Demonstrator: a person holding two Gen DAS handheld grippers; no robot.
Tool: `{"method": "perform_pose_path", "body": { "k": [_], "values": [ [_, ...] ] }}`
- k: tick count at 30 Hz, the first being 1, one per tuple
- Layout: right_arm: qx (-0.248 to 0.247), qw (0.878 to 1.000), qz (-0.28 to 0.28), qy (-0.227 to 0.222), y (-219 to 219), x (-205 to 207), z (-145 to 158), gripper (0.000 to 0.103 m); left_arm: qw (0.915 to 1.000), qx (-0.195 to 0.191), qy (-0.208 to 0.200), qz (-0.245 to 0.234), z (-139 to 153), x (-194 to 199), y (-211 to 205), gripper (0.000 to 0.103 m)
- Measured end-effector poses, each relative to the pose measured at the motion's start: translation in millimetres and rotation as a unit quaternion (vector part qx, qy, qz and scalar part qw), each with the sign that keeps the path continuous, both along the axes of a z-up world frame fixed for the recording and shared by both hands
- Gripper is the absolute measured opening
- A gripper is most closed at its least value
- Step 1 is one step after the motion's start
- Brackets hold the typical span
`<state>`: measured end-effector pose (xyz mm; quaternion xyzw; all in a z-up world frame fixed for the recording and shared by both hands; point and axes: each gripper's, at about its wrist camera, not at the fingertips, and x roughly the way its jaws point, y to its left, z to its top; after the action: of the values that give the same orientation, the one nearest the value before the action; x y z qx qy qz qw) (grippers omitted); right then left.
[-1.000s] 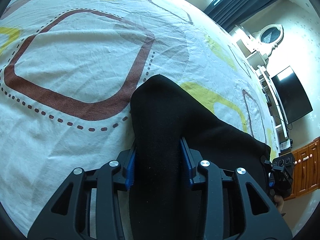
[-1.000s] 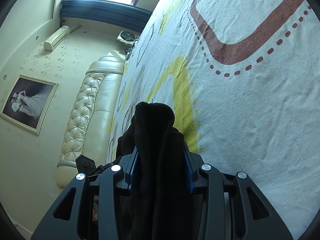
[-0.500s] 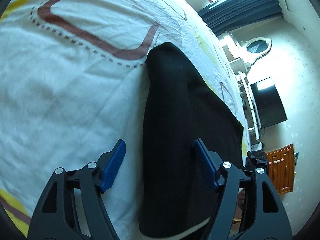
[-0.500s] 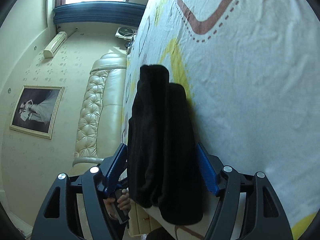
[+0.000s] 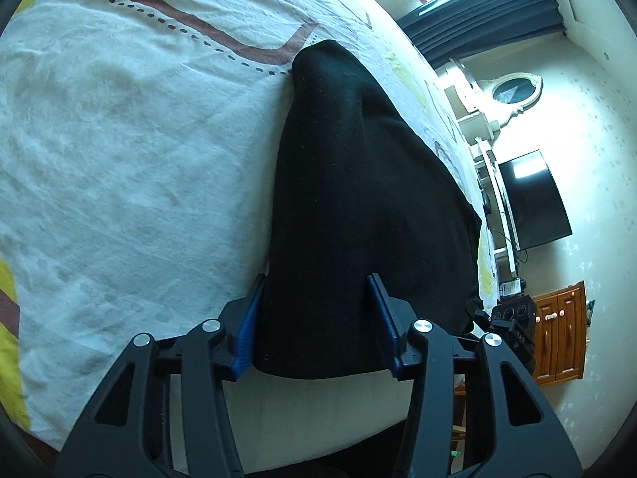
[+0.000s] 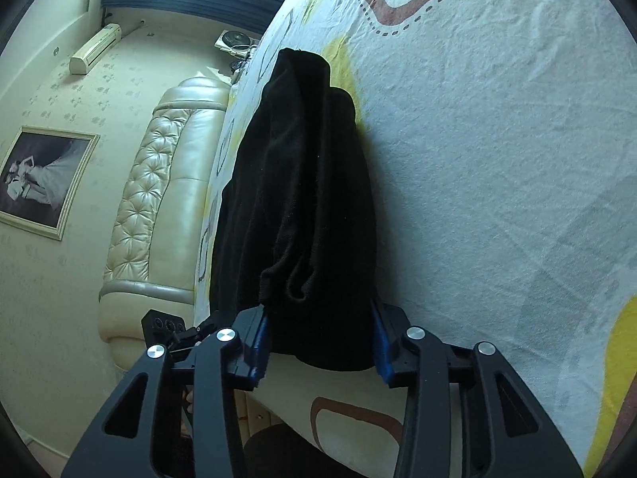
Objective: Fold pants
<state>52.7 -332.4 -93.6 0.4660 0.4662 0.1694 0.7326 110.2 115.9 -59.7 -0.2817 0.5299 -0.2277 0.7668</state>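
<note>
The black pants (image 5: 358, 207) hide the bedsheet (image 5: 131, 151) beneath them, and their folded layers cannot be counted. In the right wrist view, the framed picture (image 6: 40, 179) is cut off at the edge, its figures too small to make out.

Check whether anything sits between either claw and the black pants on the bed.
Nothing visible does. The black pants already lie between the blue pads of the left claw and of the right claw, both closing on the fabric, on the patterned bedsheet.

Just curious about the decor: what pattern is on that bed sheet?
The bed sheet is white with brown rounded-square outlines, dotted borders and yellow shapes, clearest in the left wrist view.
</note>
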Motion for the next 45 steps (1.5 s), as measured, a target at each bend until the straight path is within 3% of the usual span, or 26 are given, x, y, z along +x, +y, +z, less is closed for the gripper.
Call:
{"method": "perform_pose_path", "body": {
  "k": [7,45],
  "values": [
    [0.015,1.000,0.000,-0.006,-5,0,8,0.032,0.9997,0.020,-0.008,0.011,12,-6,-1,0.037],
    [0.007,1.000,0.022,0.005,-19,-22,1,0.032,0.9995,0.031,-0.002,0.002,6,-30,-5,0.037]
  ]
}}
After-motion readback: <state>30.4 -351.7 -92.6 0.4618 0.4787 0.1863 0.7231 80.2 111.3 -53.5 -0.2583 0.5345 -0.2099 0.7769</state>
